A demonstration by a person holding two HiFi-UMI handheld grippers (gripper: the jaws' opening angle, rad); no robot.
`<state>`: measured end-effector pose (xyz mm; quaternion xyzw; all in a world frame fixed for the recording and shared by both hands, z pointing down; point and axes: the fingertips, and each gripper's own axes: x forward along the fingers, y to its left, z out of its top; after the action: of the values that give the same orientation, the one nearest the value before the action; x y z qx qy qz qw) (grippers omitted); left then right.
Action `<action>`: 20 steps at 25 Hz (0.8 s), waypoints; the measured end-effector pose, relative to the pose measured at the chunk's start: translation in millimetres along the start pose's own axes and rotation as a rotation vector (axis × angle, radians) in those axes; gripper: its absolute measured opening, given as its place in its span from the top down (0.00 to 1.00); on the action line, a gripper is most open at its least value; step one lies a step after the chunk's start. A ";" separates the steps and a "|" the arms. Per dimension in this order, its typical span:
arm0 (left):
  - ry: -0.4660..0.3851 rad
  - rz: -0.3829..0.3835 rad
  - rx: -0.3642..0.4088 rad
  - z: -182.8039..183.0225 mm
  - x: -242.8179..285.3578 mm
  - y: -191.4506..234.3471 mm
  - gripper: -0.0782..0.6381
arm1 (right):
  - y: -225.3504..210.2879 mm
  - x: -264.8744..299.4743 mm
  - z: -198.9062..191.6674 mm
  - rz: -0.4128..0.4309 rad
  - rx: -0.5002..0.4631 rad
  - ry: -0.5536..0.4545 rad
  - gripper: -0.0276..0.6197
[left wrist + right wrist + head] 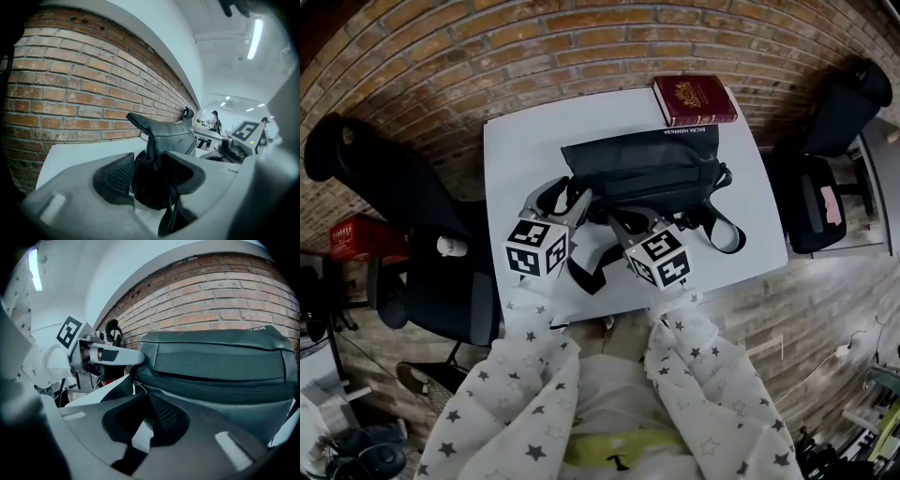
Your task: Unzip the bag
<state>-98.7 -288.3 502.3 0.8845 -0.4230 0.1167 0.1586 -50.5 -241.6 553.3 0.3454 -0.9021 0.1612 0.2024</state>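
A black bag (642,169) lies across the white table (516,150), its strap (591,272) trailing toward the near edge. My left gripper (565,199) is at the bag's left end. In the left gripper view that end of the bag (164,136) fills the gap of the left gripper (147,180) and touches both pads. My right gripper (636,217) sits at the bag's front side. In the right gripper view the right gripper (140,397) has its tips nearly together on a thin zipper pull (136,389) at the left end of the bag's (220,366) zip.
A dark red book (694,99) lies at the table's far edge behind the bag. A brick wall (70,93) runs just beyond the table. Black chairs stand to the left (412,234) and right (825,187) of the table.
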 end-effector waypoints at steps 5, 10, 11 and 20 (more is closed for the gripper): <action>0.006 0.016 -0.003 1.4 0.2 -0.8 0.61 | -3.4 -4.3 2.2 0.016 -0.012 0.013 0.93; 0.006 0.041 -0.005 1.1 0.2 -0.7 0.62 | -9.7 -7.4 2.7 0.034 -0.027 0.033 0.93; 0.007 0.046 -0.005 0.9 0.5 -0.8 0.62 | -10.7 -7.9 2.6 0.040 -0.029 0.035 0.93; 0.011 0.084 -0.008 0.7 0.6 -1.0 0.62 | -17.5 -9.3 1.6 0.058 -0.039 0.052 0.93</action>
<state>-97.5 -288.4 501.6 0.8646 -0.4594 0.1263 0.1593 -32.5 -249.4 550.1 0.3106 -0.9091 0.1585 0.2279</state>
